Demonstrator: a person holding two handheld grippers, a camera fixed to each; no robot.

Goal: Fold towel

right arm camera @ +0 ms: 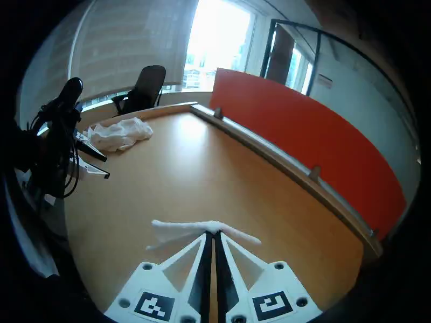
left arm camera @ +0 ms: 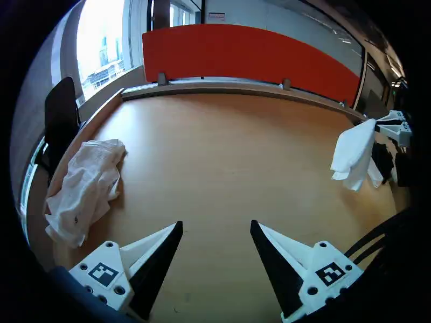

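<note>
**rig_op:** Towel (left arm camera: 353, 153) folding, quick sanity check. Left to right in the left gripper view: a crumpled white pile (left arm camera: 86, 183) lies at the far-left edge of the table (left arm camera: 226, 145). My left gripper (left arm camera: 216, 222) hovers over bare wood, fingers spread wide, holding nothing. Off at the right the towel dangles bunched from my right gripper (left arm camera: 396, 126), and it looks lifted off the tabletop. In the right gripper view those fingers are pressed together, with a thin edge of cloth pinched at the tips.

**foldguy:** I'd say you're at the spread-it-out stage. Take the left one over to the hanging cloth and grab a free corner low down, not the bunch. Then draw the two apart until an edge goes taut and lay it flat mid-table. Stay well away from that pile so nothing tangles.

**rig_op:** Makes sense. I can't tell the corners apart from here, so I'll go slow.
</note>
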